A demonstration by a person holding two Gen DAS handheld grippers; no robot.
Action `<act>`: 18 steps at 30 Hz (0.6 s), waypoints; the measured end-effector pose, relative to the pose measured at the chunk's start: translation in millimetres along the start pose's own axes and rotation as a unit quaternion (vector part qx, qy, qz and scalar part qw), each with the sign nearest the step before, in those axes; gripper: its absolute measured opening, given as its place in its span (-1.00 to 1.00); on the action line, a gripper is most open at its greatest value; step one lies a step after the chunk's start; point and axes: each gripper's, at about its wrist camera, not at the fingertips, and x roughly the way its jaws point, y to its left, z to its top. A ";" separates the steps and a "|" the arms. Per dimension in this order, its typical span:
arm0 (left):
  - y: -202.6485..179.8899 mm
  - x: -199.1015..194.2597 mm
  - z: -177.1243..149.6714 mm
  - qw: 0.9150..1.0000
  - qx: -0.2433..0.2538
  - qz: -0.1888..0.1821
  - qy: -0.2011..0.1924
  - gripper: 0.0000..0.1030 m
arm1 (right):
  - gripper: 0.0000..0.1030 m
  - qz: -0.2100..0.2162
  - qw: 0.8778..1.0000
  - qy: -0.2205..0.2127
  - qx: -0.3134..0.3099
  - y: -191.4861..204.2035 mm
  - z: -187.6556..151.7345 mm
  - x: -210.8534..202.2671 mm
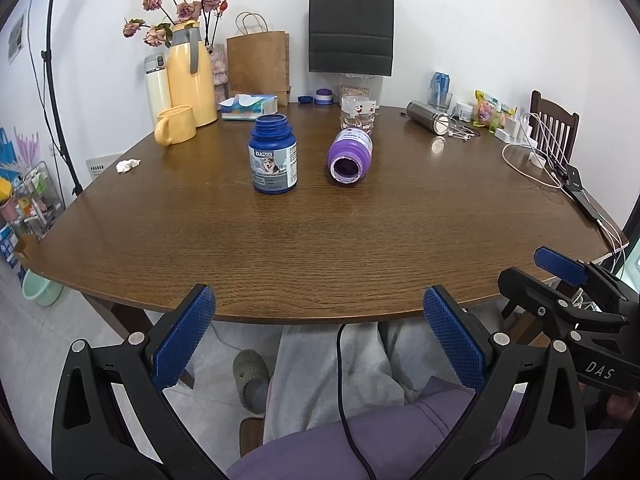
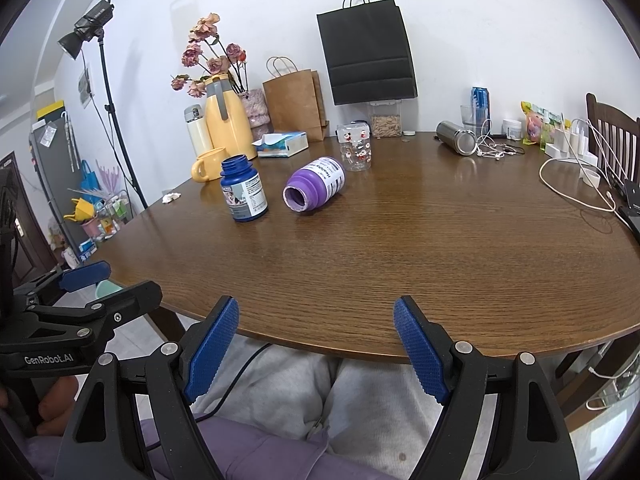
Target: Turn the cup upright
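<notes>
A purple jar [image 1: 350,155] [image 2: 315,189] lies on its side in the middle of the brown table [image 1: 304,248] [image 2: 400,256], its open mouth facing me. Left of it a blue jar [image 1: 273,155] [image 2: 243,189] stands upright without a lid. My left gripper [image 1: 319,296] [image 2: 116,280] hangs open and empty at the table's near edge, far short of both jars. My right gripper [image 2: 316,306] [image 1: 536,268] is open and empty too, at the same edge, to the right of the left one.
Behind the jars stand a clear patterned cup [image 1: 358,114], a yellow mug [image 1: 175,124], a yellow thermos [image 1: 190,76] and a tissue box [image 1: 249,106]. A steel tumbler [image 1: 428,117] lies on its side at the back right among cables. A person's legs [image 1: 332,364] are under the near edge.
</notes>
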 end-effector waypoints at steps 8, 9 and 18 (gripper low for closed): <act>-0.1 1.2 -1.6 1.000 -0.001 0.000 0.004 1.00 | 0.63 0.000 1.000 0.000 0.000 -0.4 0.2 0.4; 0.1 1.2 -1.1 1.000 -0.001 0.000 0.003 1.00 | 0.63 0.000 1.000 0.000 0.000 -0.5 0.7 0.2; 0.0 1.1 0.1 1.000 -0.001 0.001 0.004 1.00 | 0.63 0.000 1.000 0.001 0.000 -1.5 4.2 -1.5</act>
